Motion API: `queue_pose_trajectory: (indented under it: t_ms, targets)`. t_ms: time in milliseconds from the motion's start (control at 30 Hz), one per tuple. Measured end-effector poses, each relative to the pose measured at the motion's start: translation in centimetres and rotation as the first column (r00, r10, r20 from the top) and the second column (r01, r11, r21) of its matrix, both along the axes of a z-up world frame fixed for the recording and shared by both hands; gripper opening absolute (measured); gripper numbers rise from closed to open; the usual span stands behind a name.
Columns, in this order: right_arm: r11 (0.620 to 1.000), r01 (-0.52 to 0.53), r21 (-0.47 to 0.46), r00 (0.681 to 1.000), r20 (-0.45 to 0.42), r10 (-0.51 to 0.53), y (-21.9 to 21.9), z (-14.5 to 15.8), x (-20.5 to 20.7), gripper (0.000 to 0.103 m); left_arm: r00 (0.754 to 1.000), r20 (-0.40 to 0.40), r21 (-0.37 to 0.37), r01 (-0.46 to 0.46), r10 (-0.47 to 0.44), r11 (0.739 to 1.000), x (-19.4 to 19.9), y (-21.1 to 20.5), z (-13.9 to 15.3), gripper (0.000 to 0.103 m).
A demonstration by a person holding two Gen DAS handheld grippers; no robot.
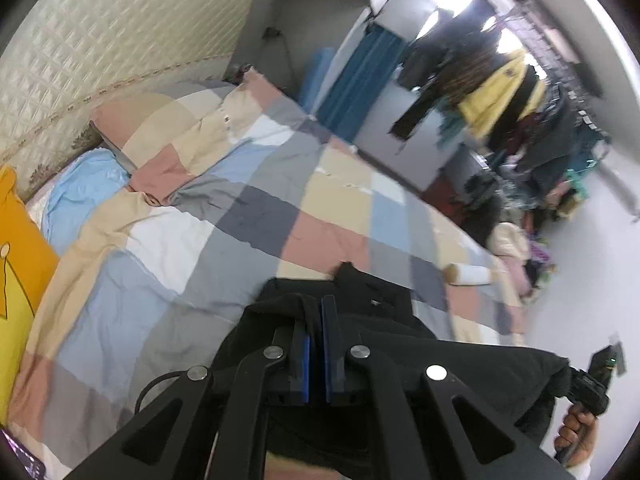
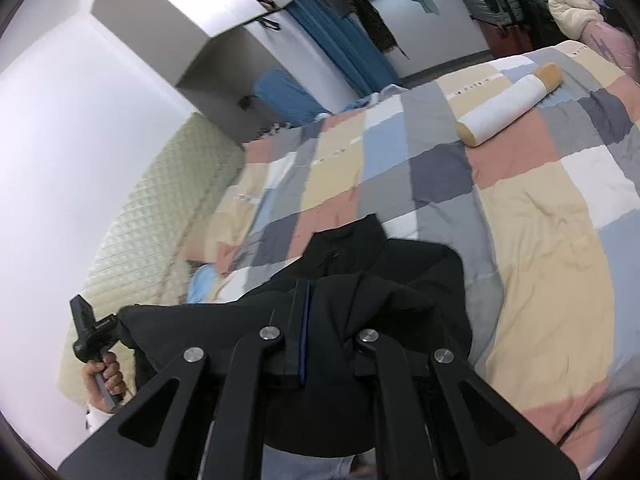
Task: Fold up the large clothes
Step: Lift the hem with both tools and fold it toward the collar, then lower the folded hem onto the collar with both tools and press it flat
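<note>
A large black garment [image 1: 460, 364] hangs stretched between my two grippers above the near edge of a patchwork bed [image 1: 248, 216]. My left gripper [image 1: 318, 308] is shut on one edge of the garment, its blue pads pressed together with cloth between them. My right gripper [image 2: 320, 292] is shut on the other edge of the black garment [image 2: 384, 276]; cloth drapes over its right finger and hides it. The garment's collar points away over the bed. Each view shows the other hand-held gripper at the side.
A white and tan bolster [image 2: 508, 104] lies on the quilt at the far side. Pillows [image 1: 132, 128] and a yellow cushion [image 1: 16, 248] lie by the padded headboard [image 1: 100, 52]. A rack of hanging clothes [image 1: 500, 80], a blue curtain and suitcases stand beyond the bed.
</note>
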State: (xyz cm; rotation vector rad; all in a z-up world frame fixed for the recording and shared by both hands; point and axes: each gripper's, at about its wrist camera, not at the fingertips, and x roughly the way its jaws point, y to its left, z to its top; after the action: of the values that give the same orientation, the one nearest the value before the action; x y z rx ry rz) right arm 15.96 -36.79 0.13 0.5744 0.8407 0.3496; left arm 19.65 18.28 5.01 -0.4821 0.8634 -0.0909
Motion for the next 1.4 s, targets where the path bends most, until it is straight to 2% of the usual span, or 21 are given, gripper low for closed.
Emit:
queue_pose_trajectory:
  t_ms: [133,167,267,500,600,733,867,967,1033,1100,1133,1167,1200,1233,1300,1333,1400]
  targets:
    - [0.999,0.045,-0.023,0.996,-0.081,-0.047,-0.4,-2.7,4.9,0.009,0.997,-0.071,0.093,-0.015,0.022,0.996,5.6,-2.0,-3.1,0.005]
    - [0.998,0.060,-0.027,0.993,-0.103,-0.062,-0.5,-3.7,6.0,0.009,0.996,-0.091,0.145,-0.009,0.022,0.989,7.3,-3.0,-4.2,0.005]
    - [0.995,0.089,-0.044,0.980,-0.174,-0.095,-0.8,-7.2,9.3,0.009,0.991,-0.133,0.223,0.011,0.019,0.975,10.8,-4.8,-7.1,0.005]
    - [0.994,0.091,-0.055,0.960,-0.262,-0.102,-1.1,-13.1,13.8,0.009,0.969,-0.247,0.250,0.048,0.016,0.967,17.2,-6.5,-14.4,0.007]
    - [0.996,0.078,-0.054,0.952,-0.294,-0.090,-1.2,-15.5,15.3,0.009,0.961,-0.275,0.249,0.062,0.009,0.967,18.8,-7.0,-17.5,0.007]
    - [0.997,0.081,-0.010,0.941,-0.328,-0.080,-1.5,-17.9,16.2,0.009,0.953,-0.305,0.232,0.074,0.000,0.970,19.9,-7.4,-19.9,0.007]
    - [0.993,0.100,0.055,0.939,-0.336,-0.075,-2.2,-18.5,15.9,0.010,0.948,-0.315,0.144,0.080,-0.031,0.986,19.9,-6.5,-19.6,0.008]
    - [0.989,0.100,0.105,0.937,-0.343,-0.058,-2.8,-18.2,15.4,0.016,0.947,-0.310,0.068,0.107,-0.081,0.992,18.9,-5.7,-18.4,0.009]
    - [0.982,0.108,0.151,0.938,-0.343,-0.051,-3.4,-17.9,14.4,0.023,0.951,-0.291,-0.011,0.106,-0.105,0.994,17.5,-4.5,-17.5,0.013]
    - [0.977,0.108,0.186,0.944,-0.327,-0.042,-3.9,-17.2,13.2,0.031,0.951,-0.280,-0.128,0.100,-0.133,0.987,15.9,-3.0,-16.7,0.020]
    - [0.977,0.104,0.186,0.948,-0.315,-0.041,-4.0,-16.6,12.5,0.037,0.950,-0.277,-0.165,0.097,-0.141,0.982,15.3,-2.5,-16.2,0.028]
    - [0.977,0.105,0.187,0.951,-0.306,-0.044,-4.1,-16.2,12.0,0.041,0.951,-0.272,-0.196,0.094,-0.146,0.976,14.6,-1.9,-15.6,0.042]
    - [0.977,0.108,0.184,0.954,-0.296,-0.049,-4.3,-15.7,11.4,0.050,0.955,-0.257,-0.220,0.092,-0.149,0.971,13.6,-1.1,-14.6,0.050]
    - [0.978,0.115,0.173,0.958,-0.280,-0.063,-4.6,-14.8,10.6,0.061,0.960,-0.240,-0.230,0.089,-0.145,0.969,12.9,-0.6,-13.7,0.062]
    - [0.980,0.147,0.137,0.963,-0.246,-0.110,-5.3,-13.1,9.5,0.072,0.976,-0.171,-0.224,0.097,-0.137,0.970,10.9,0.4,-10.8,0.066]
    - [0.979,0.157,0.126,0.966,-0.228,-0.126,-5.6,-12.4,8.9,0.072,0.979,-0.152,-0.212,0.100,-0.134,0.972,10.3,0.6,-9.9,0.066]
    - [0.982,0.158,0.099,0.973,-0.187,-0.138,-5.8,-10.3,7.6,0.072,0.990,-0.070,-0.132,0.109,-0.119,0.985,8.4,0.5,-6.7,0.066]
